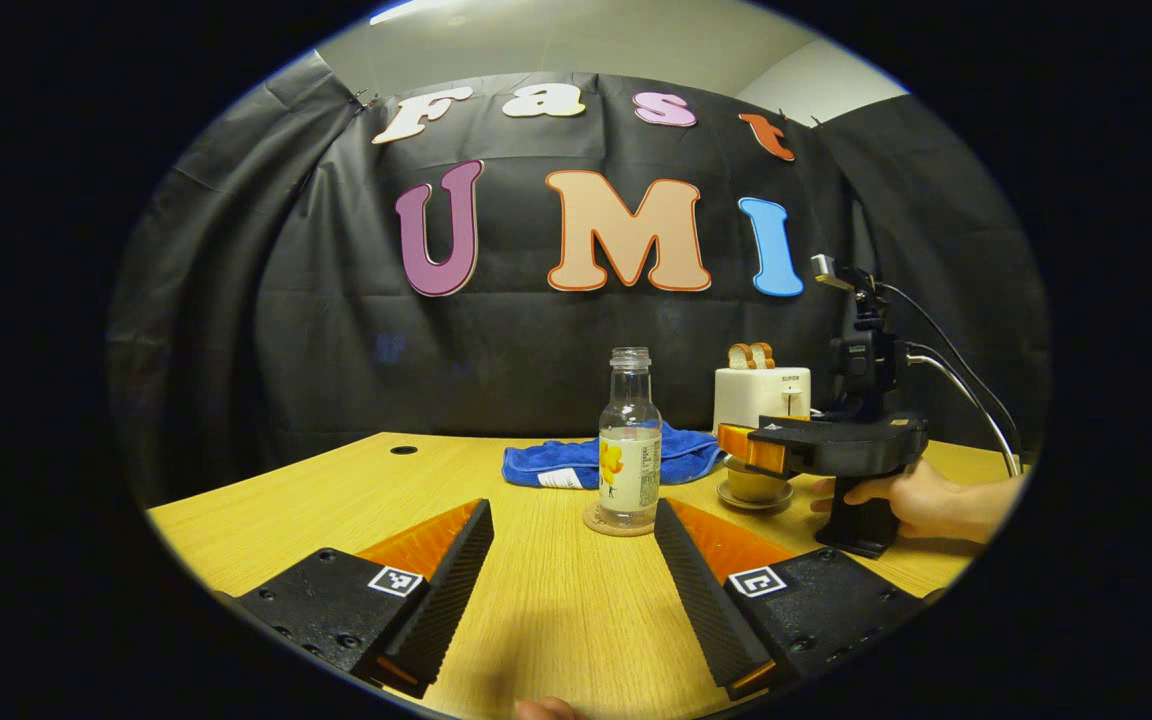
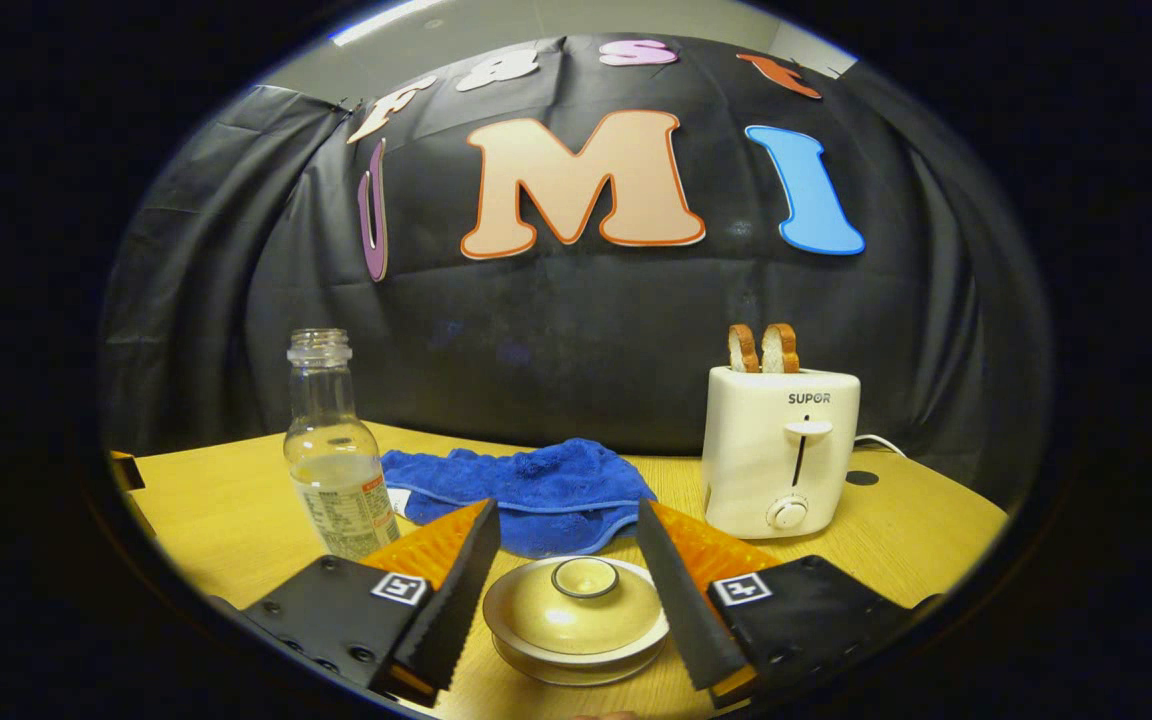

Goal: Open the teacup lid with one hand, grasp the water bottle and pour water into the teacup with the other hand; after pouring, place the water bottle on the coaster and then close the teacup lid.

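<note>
Wooden table [image 1: 336,510]: bare grain, open toward 9 o'clock. Blue towel [image 2: 526,490], rumpled, at 12. Clear capless water bottle [image 1: 630,440] upright on round coaster [image 1: 596,523]. Lidded teacup [image 2: 576,615] between spread right gripper [image 2: 561,575] fingers, untouched. Left gripper [image 1: 573,560] released.

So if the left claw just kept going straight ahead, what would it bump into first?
Most likely the water bottle. In the left gripper view it stands on its coaster straight ahead, near the middle of the open left claw, with bare table between. It sits slightly toward one finger, so that finger might graze it.
</note>
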Available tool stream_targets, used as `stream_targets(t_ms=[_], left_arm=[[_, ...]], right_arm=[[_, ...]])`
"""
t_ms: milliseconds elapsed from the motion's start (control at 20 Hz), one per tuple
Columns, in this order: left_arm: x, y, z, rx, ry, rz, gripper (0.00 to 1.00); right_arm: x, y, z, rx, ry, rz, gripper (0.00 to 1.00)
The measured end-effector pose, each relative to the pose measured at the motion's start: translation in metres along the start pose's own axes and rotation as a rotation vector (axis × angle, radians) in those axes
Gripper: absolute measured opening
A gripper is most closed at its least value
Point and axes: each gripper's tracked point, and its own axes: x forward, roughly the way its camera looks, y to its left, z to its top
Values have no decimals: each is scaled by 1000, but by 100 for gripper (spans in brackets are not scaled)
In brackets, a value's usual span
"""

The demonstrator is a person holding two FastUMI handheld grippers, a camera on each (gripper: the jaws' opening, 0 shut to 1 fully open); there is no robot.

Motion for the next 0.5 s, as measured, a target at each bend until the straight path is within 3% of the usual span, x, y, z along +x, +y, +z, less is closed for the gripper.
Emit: stream_targets(t_ms=[250, 300, 350, 400, 500], left_arm=[[3, -5, 0, -1, 0, -13, 94], [4, -6, 0, -1, 1, -15, 94], [6, -6, 0, -1, 2, -13, 94], [6, -6, 0, 0, 2, -11, 94], [7, -8, 0, 0, 2, -9, 95]], right_arm=[[-4, -10, 2, -7, -24, -68, 100], [-9, -12, 4, -7, -29, -88, 95], [-13, -12, 4, -7, -29, -99, 100], [-20, -12, 3, -6, -28, -113, 90], [-39, -9, 4, -9, -34, -131, 95]])
